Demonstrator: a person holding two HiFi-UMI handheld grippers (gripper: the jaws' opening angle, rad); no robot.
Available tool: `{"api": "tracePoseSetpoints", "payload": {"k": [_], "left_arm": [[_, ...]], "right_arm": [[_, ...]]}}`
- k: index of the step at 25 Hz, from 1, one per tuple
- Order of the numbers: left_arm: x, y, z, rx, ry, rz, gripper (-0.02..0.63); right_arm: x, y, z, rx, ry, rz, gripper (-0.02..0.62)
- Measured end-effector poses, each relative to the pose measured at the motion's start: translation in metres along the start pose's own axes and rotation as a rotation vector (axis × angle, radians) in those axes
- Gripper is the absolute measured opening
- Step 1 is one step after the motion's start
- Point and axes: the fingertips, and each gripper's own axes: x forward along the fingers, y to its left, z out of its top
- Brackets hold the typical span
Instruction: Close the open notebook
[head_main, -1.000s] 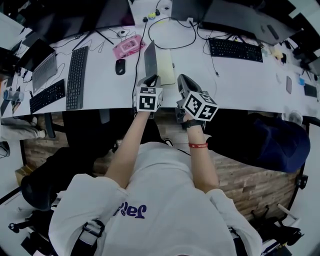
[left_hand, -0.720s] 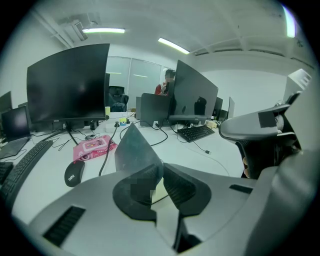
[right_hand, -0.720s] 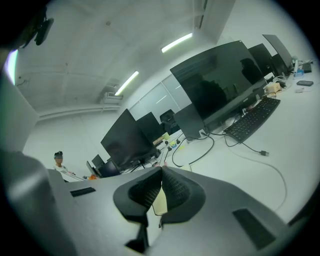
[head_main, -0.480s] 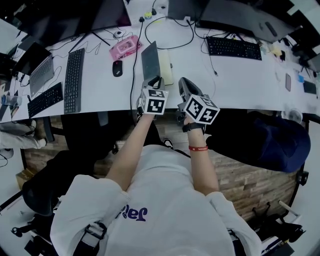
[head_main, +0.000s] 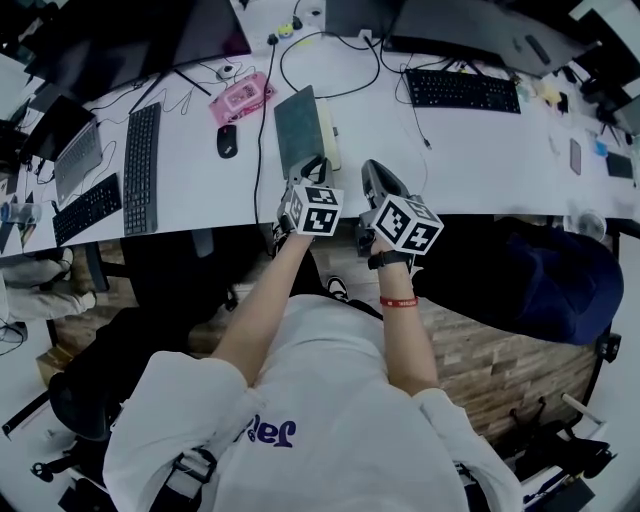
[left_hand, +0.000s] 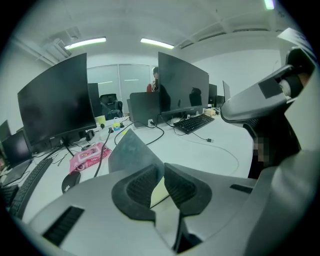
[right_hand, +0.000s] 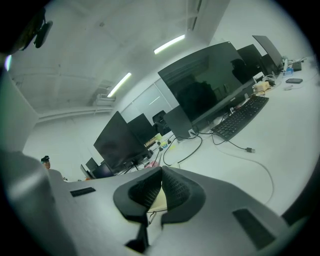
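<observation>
The notebook lies on the white desk (head_main: 480, 160) in front of me. Its grey cover (head_main: 295, 130) stands half raised over the pale yellow pages (head_main: 331, 140). In the left gripper view the cover (left_hand: 131, 152) rises just beyond the jaws, with a strip of page (left_hand: 158, 192) showing through their gap. My left gripper (head_main: 309, 172) hovers at the notebook's near end; its jaws are opening, a narrow gap between them and nothing in it. My right gripper (head_main: 375, 183) hangs right of the notebook near the desk's front edge, its pad tips together and empty.
A black mouse (head_main: 227, 141), a black keyboard (head_main: 140, 165) and a pink case (head_main: 238, 97) lie left of the notebook. A black cable (head_main: 262, 110) runs beside it. Another keyboard (head_main: 462, 90) and dark monitors (left_hand: 55, 102) stand behind. A dark blue chair (head_main: 550, 280) sits at the right.
Both grippers have sunk and drawn slightly toward the desk's front edge. The grey cover shows broader in the head view than a second ago.
</observation>
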Motion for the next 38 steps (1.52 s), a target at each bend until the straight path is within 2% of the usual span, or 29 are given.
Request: {"api": "tracePoseSetpoints", "payload": {"k": [10,14,24,27,31,34,38], "left_arm": [[0.031,-0.014,-0.022,0.068,0.080,0.012,0.078],[0.041,-0.018,-0.032,0.096,0.111,-0.006,0.083],[0.062,-0.025,-0.054,0.079,0.188,-0.030,0.095],[0.064,-0.028,-0.055,0.048,0.191,-0.046,0.098],[0.062,-0.029,-0.054,-0.092,0.172,-0.125,0.104],[0.056,-0.030,-0.052,-0.147,0.154,-0.179,0.112],[0.022,-0.028,-0.034,-0.201,0.116,-0.173,0.112]], "right_arm": [[-0.007,-0.029,-0.006,0.028,0.011,-0.052,0.014],[-0.009,-0.039,-0.007,0.043,0.013,-0.071,0.014],[-0.015,-0.052,-0.012,0.045,0.027,-0.098,0.014],[-0.019,-0.054,-0.011,0.044,0.025,-0.094,0.014],[-0.021,-0.047,-0.008,0.032,0.025,-0.067,0.014],[-0.024,-0.034,-0.006,0.013,0.024,-0.037,0.014],[-0.029,-0.013,-0.003,-0.025,0.030,0.015,0.014]]}}
